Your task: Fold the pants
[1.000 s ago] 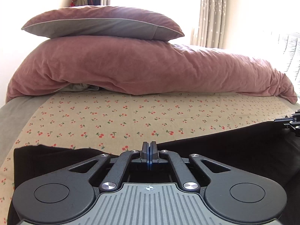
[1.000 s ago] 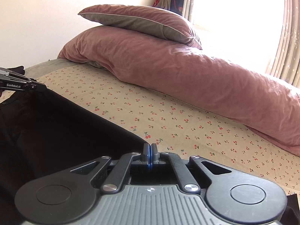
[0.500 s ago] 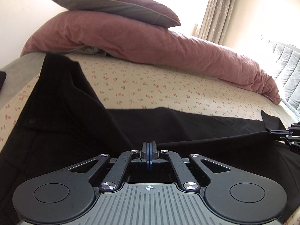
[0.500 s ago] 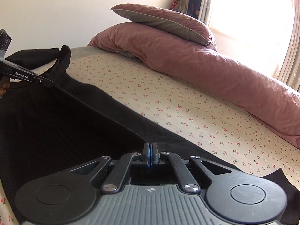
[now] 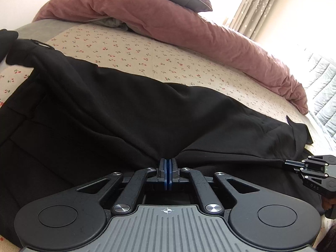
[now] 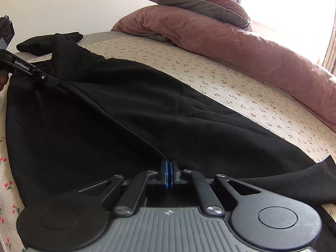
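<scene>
The black pants (image 5: pixel 130 113) lay spread lengthwise across the near part of the bed (image 5: pixel 147 56), on its cherry-print sheet, matte and softly creased, with a long ridge of cloth running between the two tools. The left gripper (image 5: pixel 168 163) had its fingers pressed together on a pinch of the fabric near the bed's front edge. The right gripper (image 6: pixel 169 167) was likewise clamped on the cloth's edge. A pink duvet (image 6: pixel 241 42) and a pillow (image 6: pixel 195 2) lay along the bed's far side.
</scene>
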A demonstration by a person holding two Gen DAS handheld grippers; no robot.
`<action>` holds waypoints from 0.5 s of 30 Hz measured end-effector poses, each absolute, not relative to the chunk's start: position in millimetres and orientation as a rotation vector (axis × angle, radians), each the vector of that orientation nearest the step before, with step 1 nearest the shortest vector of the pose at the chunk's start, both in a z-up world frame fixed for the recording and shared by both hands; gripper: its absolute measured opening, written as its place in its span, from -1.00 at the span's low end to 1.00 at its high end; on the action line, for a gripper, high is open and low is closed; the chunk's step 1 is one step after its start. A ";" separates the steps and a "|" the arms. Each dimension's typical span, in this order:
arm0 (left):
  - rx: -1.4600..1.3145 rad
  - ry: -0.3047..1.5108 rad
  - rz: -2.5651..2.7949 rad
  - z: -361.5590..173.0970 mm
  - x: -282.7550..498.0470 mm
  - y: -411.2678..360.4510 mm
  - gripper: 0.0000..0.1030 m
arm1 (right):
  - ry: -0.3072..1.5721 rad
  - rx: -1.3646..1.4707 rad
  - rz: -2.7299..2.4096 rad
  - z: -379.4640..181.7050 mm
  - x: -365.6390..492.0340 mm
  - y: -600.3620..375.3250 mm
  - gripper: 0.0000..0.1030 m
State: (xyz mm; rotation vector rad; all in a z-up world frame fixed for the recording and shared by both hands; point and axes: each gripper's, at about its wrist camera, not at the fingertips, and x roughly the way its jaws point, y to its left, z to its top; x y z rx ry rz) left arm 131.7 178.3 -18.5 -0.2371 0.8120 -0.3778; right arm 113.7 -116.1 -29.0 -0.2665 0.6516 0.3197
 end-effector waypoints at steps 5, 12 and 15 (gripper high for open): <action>-0.215 0.725 -0.294 -11.5 119.3 194.4 -0.53 | 0.614 -0.286 0.306 -30.9 107.1 -116.0 -0.47; -0.281 0.589 -0.055 -6.5 115.3 226.6 0.43 | 0.553 -0.408 0.311 -36.5 102.7 -94.5 -0.25; -0.308 0.544 0.042 -10.3 119.3 236.3 0.44 | 0.531 -0.452 0.303 -39.7 102.3 -89.0 -0.22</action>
